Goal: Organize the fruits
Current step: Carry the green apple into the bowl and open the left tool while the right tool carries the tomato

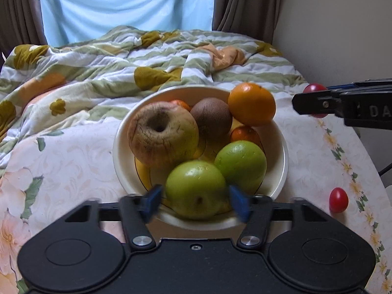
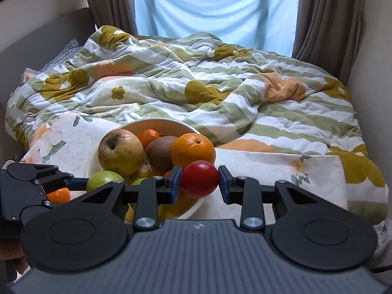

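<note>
One glossy red tomato [image 2: 199, 182] between right gripper [image 2: 199, 183] jaws, beside bowl [image 2: 156, 125].

The left wrist camera is looking forward along its own left claw [image 1: 194, 202], sitting low and very near the bowl [image 1: 281, 171], which is filling the centre of the frame. The right wrist camera is looking the same way along the right claw [image 2: 199, 182], from slightly farther back, so the bowl [image 2: 193, 205] is falling in the lower left. Both views are facing the bed [image 1: 103, 66] and the curtained window [image 1: 127, 2] beyond (the fisheye is bending the edges), and each is catching the other claw at its side edge.
</note>
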The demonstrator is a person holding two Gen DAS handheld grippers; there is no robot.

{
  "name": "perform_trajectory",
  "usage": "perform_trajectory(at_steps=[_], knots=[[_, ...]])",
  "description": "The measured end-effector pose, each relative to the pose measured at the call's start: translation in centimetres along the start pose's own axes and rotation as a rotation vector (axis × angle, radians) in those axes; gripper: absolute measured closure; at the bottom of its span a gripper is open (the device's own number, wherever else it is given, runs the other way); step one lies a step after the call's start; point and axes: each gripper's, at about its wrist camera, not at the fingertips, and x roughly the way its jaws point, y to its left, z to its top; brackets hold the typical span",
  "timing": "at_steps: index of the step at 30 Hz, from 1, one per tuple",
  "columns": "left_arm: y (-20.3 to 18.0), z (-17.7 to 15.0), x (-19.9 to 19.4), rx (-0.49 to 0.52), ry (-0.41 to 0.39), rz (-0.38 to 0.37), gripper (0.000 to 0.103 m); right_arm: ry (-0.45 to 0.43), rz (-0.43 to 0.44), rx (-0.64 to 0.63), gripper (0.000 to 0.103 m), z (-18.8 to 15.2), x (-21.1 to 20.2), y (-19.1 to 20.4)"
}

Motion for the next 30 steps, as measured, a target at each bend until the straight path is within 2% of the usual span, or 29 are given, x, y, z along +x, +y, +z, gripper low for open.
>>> perform_trajectory(at_steps=[1,2,10,18,30], knots=[[0.0,0.1,-0.3,-0.001,-0.011,0.002,0.004,-0.001,0.001,-0.002,0.055,0.1,0.0,0.1],[0.1,0.1,-0.8,-0.004,-0.03,0.005,0.0,-0.003,0.001,-0.005,0.055,0.2,-0.1,0.3],[2.5,-0.2,-4.3,-0.057,-0.073,0.04,0.0,-0.019,0.019,-0.038,0.055,1.2,-0.1,1.9],[5.5,-0.6,-7.4,-0.147,-0.119,0.097,0.0,-0.013,0.062,-0.072,0.055,2.0,2.1,4.6],[7.8,-2.2,-8.4,-0.211,-0.15,0.163,0.0,-0.015,0.128,-0.126,0.055,0.1,6.2,6.3]])
